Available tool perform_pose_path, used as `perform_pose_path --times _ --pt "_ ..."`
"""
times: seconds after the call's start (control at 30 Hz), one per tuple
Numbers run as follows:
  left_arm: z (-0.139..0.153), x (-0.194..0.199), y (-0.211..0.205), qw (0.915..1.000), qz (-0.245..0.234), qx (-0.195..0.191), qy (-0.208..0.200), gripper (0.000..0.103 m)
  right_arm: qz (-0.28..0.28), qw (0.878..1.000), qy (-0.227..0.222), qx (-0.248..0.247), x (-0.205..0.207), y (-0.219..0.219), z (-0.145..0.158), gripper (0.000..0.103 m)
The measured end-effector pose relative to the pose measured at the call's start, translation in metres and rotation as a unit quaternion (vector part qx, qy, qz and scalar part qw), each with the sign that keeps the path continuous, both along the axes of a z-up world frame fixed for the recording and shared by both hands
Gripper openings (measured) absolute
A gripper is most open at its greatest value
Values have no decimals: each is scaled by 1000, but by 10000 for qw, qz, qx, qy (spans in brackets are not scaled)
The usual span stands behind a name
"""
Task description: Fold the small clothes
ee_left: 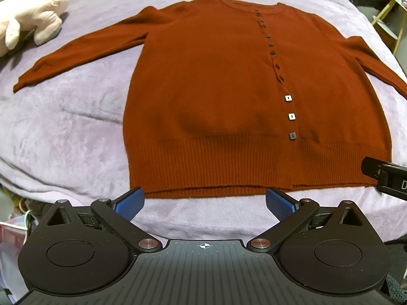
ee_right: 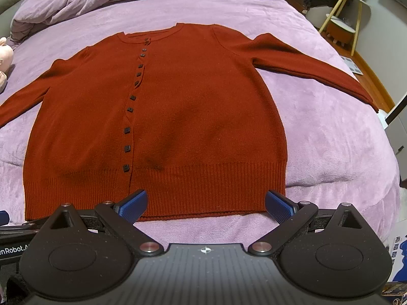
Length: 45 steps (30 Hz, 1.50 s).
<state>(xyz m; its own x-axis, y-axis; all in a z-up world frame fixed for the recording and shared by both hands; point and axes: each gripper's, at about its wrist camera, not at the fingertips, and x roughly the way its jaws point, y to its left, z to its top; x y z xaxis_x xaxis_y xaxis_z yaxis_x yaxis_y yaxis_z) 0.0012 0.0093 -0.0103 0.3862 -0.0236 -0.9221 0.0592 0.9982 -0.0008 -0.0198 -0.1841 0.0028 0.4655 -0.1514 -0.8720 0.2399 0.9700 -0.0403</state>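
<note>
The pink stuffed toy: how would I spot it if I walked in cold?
Start at the bed with the lilac blanket, where a rust-red buttoned cardigan lies flat with sleeves spread. Follow the sleeve on the left wrist view's left side; beyond it lies the pink stuffed toy, the only pale, plump thing there.

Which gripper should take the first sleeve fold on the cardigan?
Either, each on its own side. Left gripper and right gripper are both open at the cardigan hem, holding nothing. The left sleeve lies spread, as does the right sleeve.
</note>
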Motion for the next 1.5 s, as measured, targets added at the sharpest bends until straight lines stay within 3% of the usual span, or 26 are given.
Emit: perform_pose_path --times 1.5 --pt "-4 8 -1 9998 -15 -10 178 103 -48 9996 96 248 5 -8 -10 99"
